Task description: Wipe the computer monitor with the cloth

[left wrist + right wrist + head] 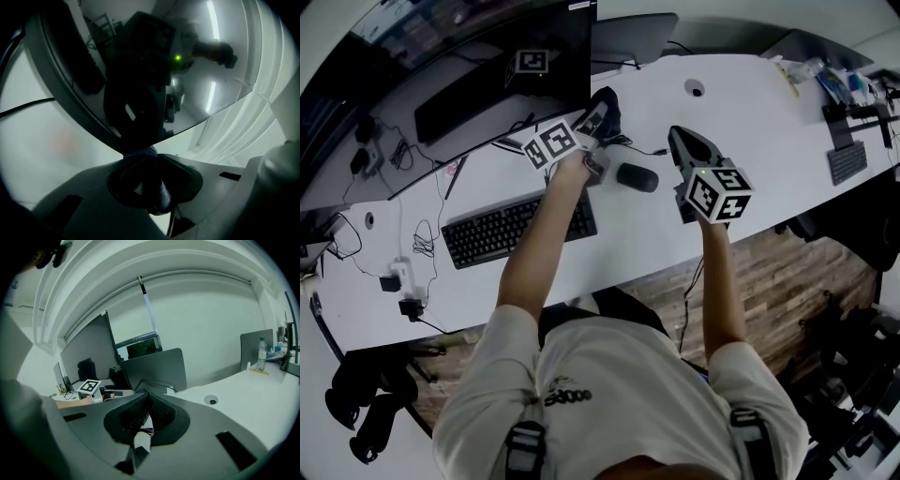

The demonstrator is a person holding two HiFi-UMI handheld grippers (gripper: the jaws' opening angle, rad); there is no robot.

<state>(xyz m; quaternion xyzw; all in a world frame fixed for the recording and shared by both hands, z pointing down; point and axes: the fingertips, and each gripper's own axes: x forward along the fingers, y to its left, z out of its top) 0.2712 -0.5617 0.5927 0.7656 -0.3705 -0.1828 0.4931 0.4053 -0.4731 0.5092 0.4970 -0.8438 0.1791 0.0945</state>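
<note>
The monitor (469, 75) stands at the desk's back left with a dark screen that mirrors my left gripper. My left gripper (598, 111) is shut on a dark blue cloth (609, 120) at the screen's lower right corner. In the left gripper view the cloth (157, 197) bulges out between the jaws of that gripper (143, 159), and its top edge meets the bottom rim of the monitor (140, 70). My right gripper (677, 136) hovers over the desk to the right, shut (149, 397) with nothing between its pads.
A black keyboard (516, 228) and a black mouse (637, 176) lie on the white desk (750, 122) below the grippers. Cables and a power adapter (401, 277) trail at the left. A grey divider (628, 37) stands behind; a bottle (261, 352) and small items sit far right.
</note>
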